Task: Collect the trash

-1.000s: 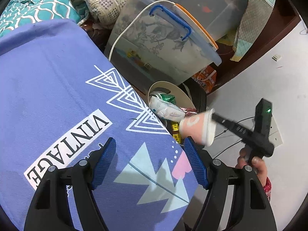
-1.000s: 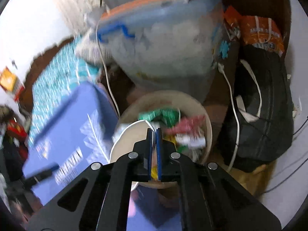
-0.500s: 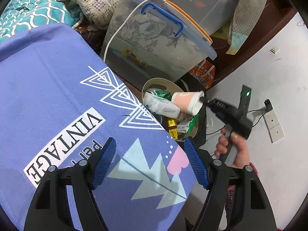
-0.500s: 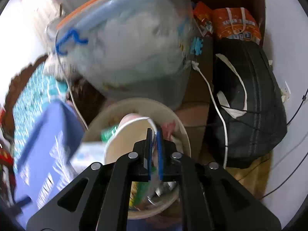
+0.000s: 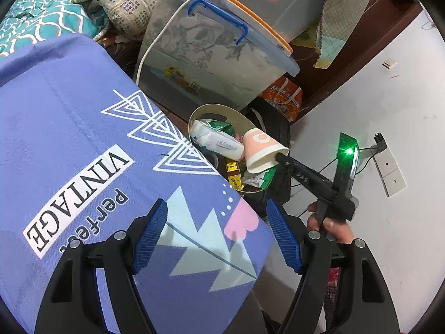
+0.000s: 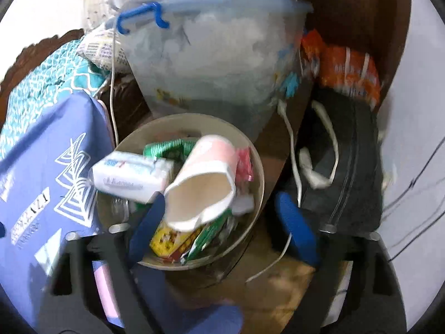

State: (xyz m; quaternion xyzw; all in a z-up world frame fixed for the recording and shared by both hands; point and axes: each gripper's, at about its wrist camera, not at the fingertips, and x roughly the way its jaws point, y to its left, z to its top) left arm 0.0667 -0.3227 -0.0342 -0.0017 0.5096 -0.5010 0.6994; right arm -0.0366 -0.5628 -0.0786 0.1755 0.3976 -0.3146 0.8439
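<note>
Right wrist view motion-blurred, trash bin (image 6: 258, 167) base hidden

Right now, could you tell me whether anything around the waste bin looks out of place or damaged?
The paper cup lies tipped on top of the heaped trash, its rim dented, as the right gripper opens. The bin looks overfull, so it may roll off.

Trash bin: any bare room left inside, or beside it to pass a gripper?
The bin is heaped: paper cup on top, white pack beside it. Only its far inner wall shows bare. The storage box and black bag crowd it. Bare white floor lies beyond the bag.
</note>
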